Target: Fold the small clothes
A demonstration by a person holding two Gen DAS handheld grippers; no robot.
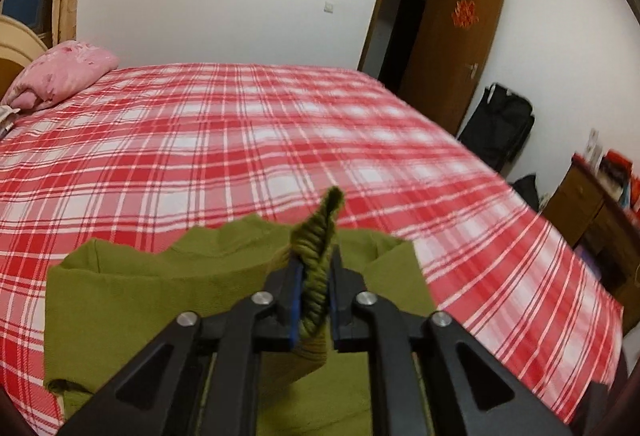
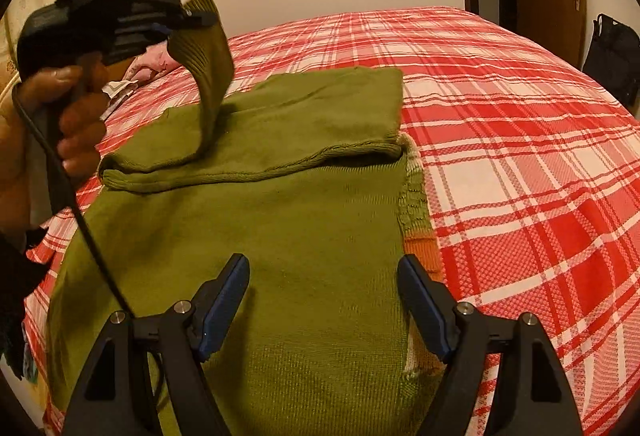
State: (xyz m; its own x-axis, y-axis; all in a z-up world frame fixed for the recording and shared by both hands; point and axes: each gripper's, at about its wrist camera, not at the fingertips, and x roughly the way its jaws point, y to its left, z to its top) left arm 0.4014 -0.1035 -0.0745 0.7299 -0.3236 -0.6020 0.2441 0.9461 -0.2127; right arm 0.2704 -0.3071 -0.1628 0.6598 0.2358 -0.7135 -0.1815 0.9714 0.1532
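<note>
We are working over an olive-green knit sweater (image 2: 280, 236) that is lying on a red-and-white plaid bedspread (image 2: 520, 156), filling the lower middle of the right wrist view. Its upper part is lying doubled over the body, the folded edge crossing the centre of that frame.

In the left wrist view, our left gripper (image 1: 316, 288) is sitting at the lower centre with its blue-padded jaws nearly together around a ribbed cuff (image 1: 320, 236) that is standing up between them; the motion blur keeps us from saying whether the pads are still pressing on the knit or have eased off it. The right wrist view is giving us the other side of this: at its upper left, a hand (image 2: 60, 116) is gripping the handle of that same gripper, a black cable is trailing down from it, and the sleeve is hanging from the jaws in a curve down to the folded layer.

Our right gripper (image 2: 322, 300) is showing only in its own view, at the bottom, jaws wide apart with nothing between them, poised above the sweater's body. That view is also showing an orange and cream knit edge (image 2: 420, 236) peeking out along the sweater's right side.

Only the left wrist view is taking in the pink pillow (image 1: 60, 76) at the upper left and the open brown door (image 1: 452, 48) at the upper right.
</note>
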